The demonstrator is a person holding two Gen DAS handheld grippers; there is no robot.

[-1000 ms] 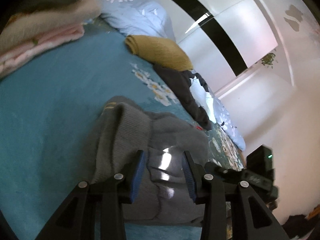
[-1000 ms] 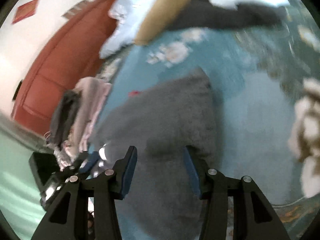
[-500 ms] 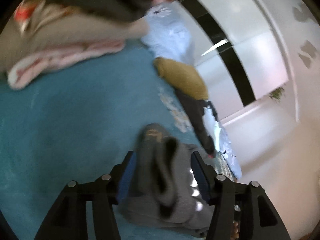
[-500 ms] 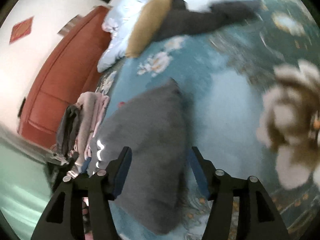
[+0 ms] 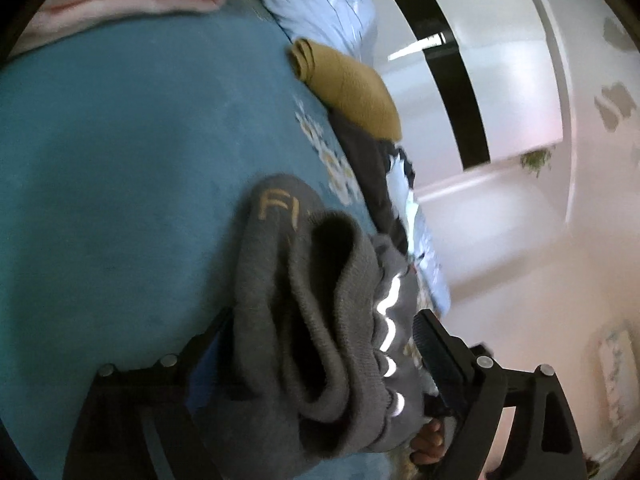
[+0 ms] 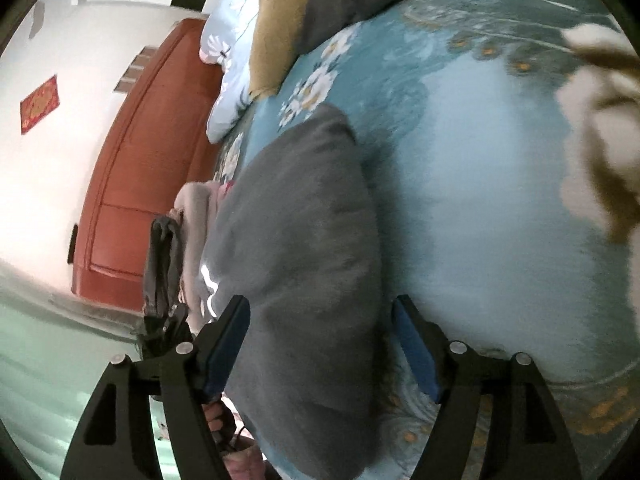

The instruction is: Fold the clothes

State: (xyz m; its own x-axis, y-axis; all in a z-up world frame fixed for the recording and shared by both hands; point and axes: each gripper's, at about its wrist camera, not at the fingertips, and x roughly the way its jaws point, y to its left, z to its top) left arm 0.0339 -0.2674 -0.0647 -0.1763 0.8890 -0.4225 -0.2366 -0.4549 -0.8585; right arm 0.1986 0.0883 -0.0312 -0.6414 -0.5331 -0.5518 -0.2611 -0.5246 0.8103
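The grey garment point(image 5: 304, 320) is carrying tan stitched letters on its ribbed band, reading "FI" as far as they can be made out; more letters are running into a fold. A row of four bright reflective marks is showing along its edge in the left wrist view. On the wall in the right wrist view a red paper square point(image 6: 39, 103) is hanging with gold marks too small to read.

One grey garment is lying bunched on the teal bed point(image 5: 120, 152), and both claws are working at it. The left claw point(image 5: 320, 344) is standing apart, with the ribbed band and folds filling the gap between its two fingers; whether the pads are pressing the cloth cannot be told. The right claw point(image 6: 320, 344) is also standing wide apart, the smooth grey bulk point(image 6: 296, 240) of the garment lying between its fingers, with the right pad clear of the cloth. A hand is showing just under each claw.

Beyond the garment, one mustard garment point(image 5: 352, 88) is lying folded beside one dark garment point(image 5: 368, 160) and a pale blue flowered quilt point(image 5: 332, 4). One stack of folded clothes point(image 5: 120, 4), pink and cream, is sitting at the far edge of the bed in the left view; in the right view it is lying just beside the grey garment, with a dark piece on top. White daisies are printed on the bedspread. A red headboard point(image 6: 136, 184) is standing behind the bed.
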